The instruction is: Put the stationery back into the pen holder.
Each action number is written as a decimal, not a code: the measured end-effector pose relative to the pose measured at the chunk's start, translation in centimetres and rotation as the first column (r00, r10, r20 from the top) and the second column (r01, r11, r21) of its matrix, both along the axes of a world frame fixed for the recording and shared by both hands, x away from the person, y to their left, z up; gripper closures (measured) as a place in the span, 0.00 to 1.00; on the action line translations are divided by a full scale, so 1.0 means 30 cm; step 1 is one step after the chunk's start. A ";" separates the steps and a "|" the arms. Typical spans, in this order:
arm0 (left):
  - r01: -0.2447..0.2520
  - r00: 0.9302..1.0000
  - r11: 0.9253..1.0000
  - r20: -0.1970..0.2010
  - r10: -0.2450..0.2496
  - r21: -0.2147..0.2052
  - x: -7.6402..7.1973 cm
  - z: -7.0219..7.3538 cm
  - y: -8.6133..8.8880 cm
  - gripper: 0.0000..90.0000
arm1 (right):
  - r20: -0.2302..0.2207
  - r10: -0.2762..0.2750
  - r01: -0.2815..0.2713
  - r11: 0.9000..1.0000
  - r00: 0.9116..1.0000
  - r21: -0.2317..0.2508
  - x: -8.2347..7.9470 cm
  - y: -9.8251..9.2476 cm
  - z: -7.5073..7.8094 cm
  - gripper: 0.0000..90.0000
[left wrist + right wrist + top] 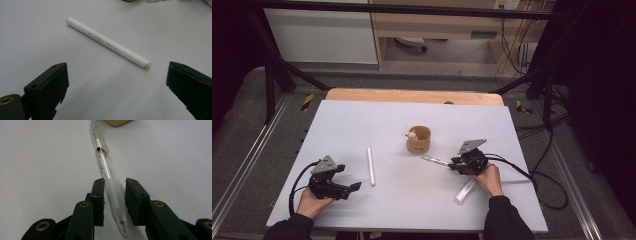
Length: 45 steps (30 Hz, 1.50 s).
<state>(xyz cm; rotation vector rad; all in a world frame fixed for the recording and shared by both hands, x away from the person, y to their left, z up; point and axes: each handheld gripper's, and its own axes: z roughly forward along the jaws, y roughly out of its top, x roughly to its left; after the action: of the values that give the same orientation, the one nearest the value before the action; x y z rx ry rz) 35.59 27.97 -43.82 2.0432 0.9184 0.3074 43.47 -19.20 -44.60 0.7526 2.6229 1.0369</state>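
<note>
A clear pen lies on the white table, its tip toward me, between the jaws of my right gripper. The left pad sits against the barrel, and a narrow gap shows at the right pad. In the high view the clear pen points from the right gripper toward a small brown cup. A white pen lies just beyond my left gripper, whose jaws stand wide apart with nothing between them. That white pen lies right of the left gripper.
A white tube lies by the right hand near the front edge. A small figure peeks from the brown cup. Cables trail from both grippers, and the right one runs off the table's right side. A wooden strip borders the far edge.
</note>
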 end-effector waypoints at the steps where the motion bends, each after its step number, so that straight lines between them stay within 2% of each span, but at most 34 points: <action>1: 0.000 1.000 1.000 0.000 0.000 0.000 0.000 0.000 0.000 0.05 | 0.000 0.001 -0.001 1.000 1.000 0.002 0.000 0.001 -0.001 0.79; 11: 0.000 1.000 1.000 -0.001 0.000 0.002 0.000 -0.001 -0.001 0.05 | 0.015 0.031 -0.031 1.000 0.999 -0.002 0.005 0.003 -0.010 0.85; 22: 0.003 1.000 1.000 -0.002 -0.003 0.003 0.001 -0.001 -0.001 0.05 | 0.005 0.051 -0.051 0.999 0.999 0.001 0.007 0.004 -0.007 0.89; 31: 0.002 1.000 1.000 -0.001 -0.002 0.003 0.000 0.000 -0.001 0.05 | 0.018 0.044 -0.044 0.999 0.999 0.023 -0.008 -0.014 0.029 0.89; 45: 0.004 1.000 1.000 0.000 -0.004 0.005 -0.001 0.002 -0.005 0.05 | 0.010 0.037 -0.037 0.999 0.999 0.037 -0.046 -0.033 0.076 0.89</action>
<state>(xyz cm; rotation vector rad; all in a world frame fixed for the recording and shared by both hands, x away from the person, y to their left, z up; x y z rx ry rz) 35.57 27.84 -43.77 2.0501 0.9140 0.3074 42.10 -20.20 -42.33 0.7081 2.6256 1.0992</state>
